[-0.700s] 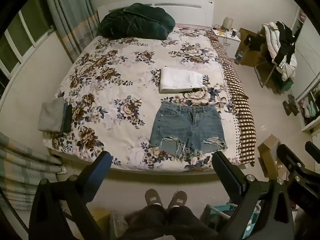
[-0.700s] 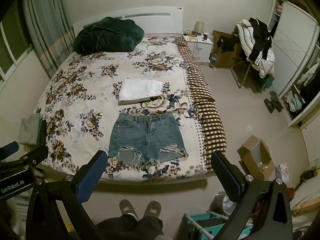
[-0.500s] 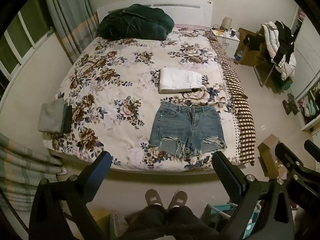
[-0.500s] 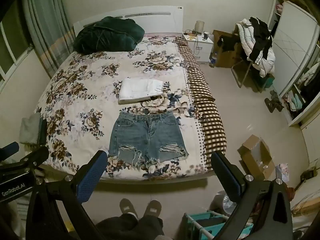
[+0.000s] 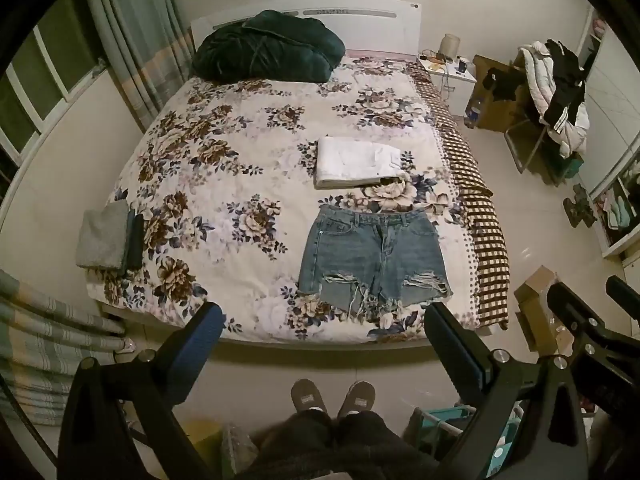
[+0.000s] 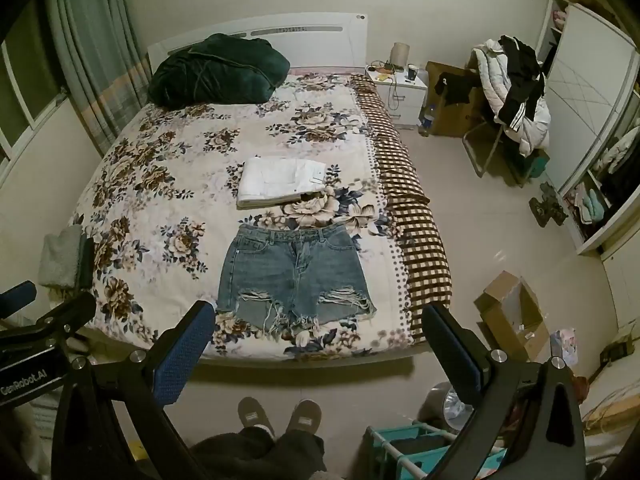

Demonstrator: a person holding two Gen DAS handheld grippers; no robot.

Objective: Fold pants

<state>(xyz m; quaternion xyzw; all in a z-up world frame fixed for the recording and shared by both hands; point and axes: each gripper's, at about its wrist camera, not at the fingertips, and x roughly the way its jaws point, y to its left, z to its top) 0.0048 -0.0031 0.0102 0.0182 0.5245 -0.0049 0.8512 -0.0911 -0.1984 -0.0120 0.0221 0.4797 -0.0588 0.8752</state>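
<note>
Frayed blue denim shorts (image 5: 374,258) (image 6: 294,274) lie flat and unfolded near the foot of the floral bed (image 5: 224,184) (image 6: 160,200), waistband toward the headboard. A folded white garment (image 5: 356,162) (image 6: 280,182) lies just beyond them. My left gripper (image 5: 320,320) is open and empty, held high above the floor in front of the bed's foot. My right gripper (image 6: 316,320) is also open and empty, beside it at a similar height. Each gripper shows at the edge of the other's view.
A dark green bundle (image 5: 268,52) lies by the headboard. Folded grey and dark cloths (image 5: 108,236) sit at the bed's left front corner. A cardboard box (image 6: 512,316), a teal rack (image 6: 416,448) and a clothes-laden chair (image 6: 512,92) stand on the right. My slippered feet (image 6: 280,412) stand below.
Both views have shifted only slightly. The clothes on the bed have not moved and both grippers stay open.
</note>
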